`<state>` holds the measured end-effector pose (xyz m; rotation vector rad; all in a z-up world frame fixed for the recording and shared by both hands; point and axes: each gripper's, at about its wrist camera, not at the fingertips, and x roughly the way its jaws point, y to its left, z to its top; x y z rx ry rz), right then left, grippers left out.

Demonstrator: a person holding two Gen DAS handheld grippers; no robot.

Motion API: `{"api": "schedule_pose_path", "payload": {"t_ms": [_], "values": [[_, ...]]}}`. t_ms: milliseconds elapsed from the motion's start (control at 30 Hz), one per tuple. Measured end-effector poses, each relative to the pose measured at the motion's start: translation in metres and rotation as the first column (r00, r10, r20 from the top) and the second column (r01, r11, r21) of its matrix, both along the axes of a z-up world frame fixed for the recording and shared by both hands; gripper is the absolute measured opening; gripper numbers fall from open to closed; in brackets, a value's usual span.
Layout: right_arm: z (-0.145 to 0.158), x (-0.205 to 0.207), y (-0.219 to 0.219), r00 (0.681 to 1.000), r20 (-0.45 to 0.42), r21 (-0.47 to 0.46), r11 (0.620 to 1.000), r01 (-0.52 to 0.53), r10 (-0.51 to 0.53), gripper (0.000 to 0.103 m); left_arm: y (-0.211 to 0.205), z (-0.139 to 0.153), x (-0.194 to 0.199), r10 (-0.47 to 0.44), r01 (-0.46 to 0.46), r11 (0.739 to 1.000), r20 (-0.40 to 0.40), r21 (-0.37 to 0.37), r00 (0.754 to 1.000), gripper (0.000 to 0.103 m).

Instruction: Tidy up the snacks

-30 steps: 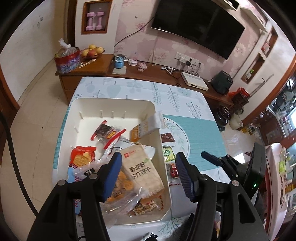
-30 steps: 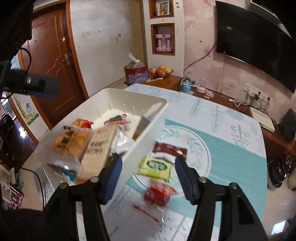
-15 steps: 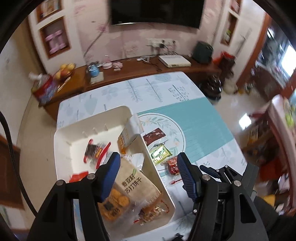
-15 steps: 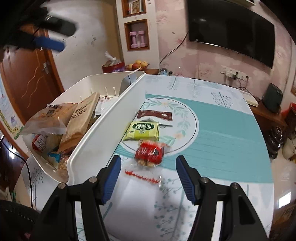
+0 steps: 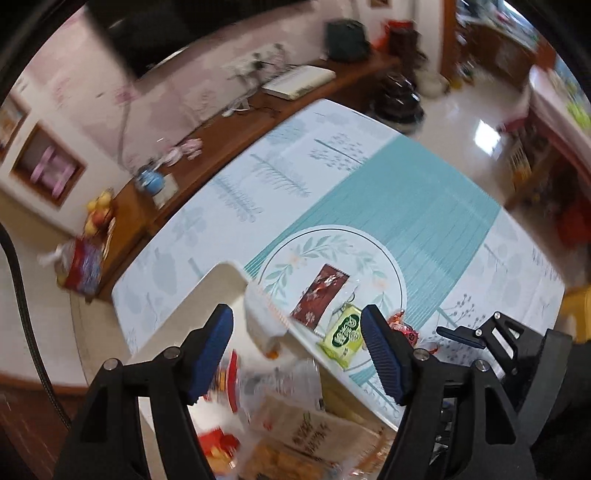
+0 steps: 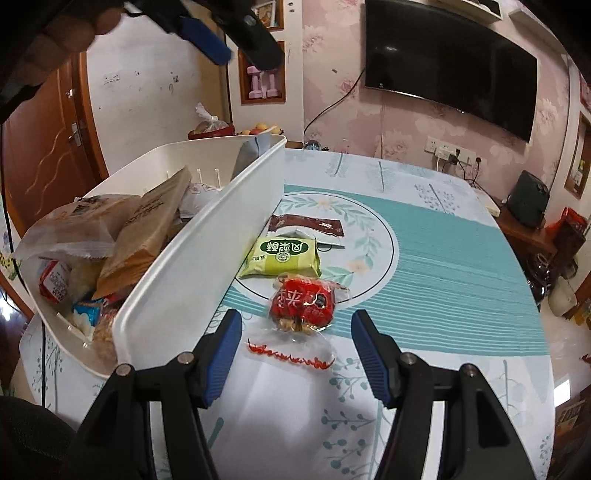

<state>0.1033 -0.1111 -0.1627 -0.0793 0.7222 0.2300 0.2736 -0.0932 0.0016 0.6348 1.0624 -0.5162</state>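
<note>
A white bin (image 6: 207,236) on the table holds several snack packs, among them a brown cracker bag (image 6: 147,229). Beside its right wall lie a red clear-wrapped snack (image 6: 304,301), a green pack (image 6: 282,254) and a dark brown sachet (image 6: 306,225). My right gripper (image 6: 297,350) is open and empty, low over the table just short of the red snack. My left gripper (image 5: 297,354) is open and empty, high over the bin's right wall (image 5: 229,284); the green pack (image 5: 343,336) and brown sachet (image 5: 321,295) show below it.
The table has a teal and white cloth (image 6: 443,251) with its edge close on the right. A wooden sideboard (image 5: 221,133) with a fruit bowl and kettle runs along the far wall under a television (image 6: 450,62). The left gripper's tip (image 6: 203,35) hangs overhead.
My left gripper has swung right, its view moving from the bin's inside toward the table. My right gripper has moved down and closer to the red snack.
</note>
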Motion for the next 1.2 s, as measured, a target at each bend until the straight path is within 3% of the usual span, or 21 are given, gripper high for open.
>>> {"api": "schedule_pose_path", "payload": {"t_ms": [167, 367, 633, 1067, 1200], "values": [[-0.005, 0.007, 0.003, 1.0, -0.018, 0.011, 1.0, -0.001, 0.002, 0.062, -0.029, -0.031, 0.024, -0.069, 0.078, 0.995, -0.13, 0.063, 0.989, 0.073], [-0.01, 0.015, -0.001, 0.998, -0.05, 0.026, 0.999, 0.03, -0.029, 0.062, -0.063, -0.065, 0.04, -0.152, 0.184, 0.97, -0.197, 0.158, 0.969, 0.073], [-0.019, 0.023, -0.008, 0.995, -0.094, 0.066, 0.996, 0.052, -0.045, 0.062, -0.085, -0.11, 0.048, -0.16, 0.242, 0.935, -0.3, 0.261, 0.94, 0.073], [-0.027, 0.032, -0.013, 0.986, -0.16, 0.119, 0.991, 0.061, -0.041, 0.062, -0.098, -0.161, 0.052, -0.139, 0.291, 0.871, -0.368, 0.396, 0.919, 0.073], [-0.028, 0.031, -0.013, 0.986, -0.157, 0.114, 0.991, 0.065, -0.046, 0.059, -0.099, -0.171, 0.058, -0.117, 0.283, 0.862, -0.379, 0.42, 0.918, 0.073]]}}
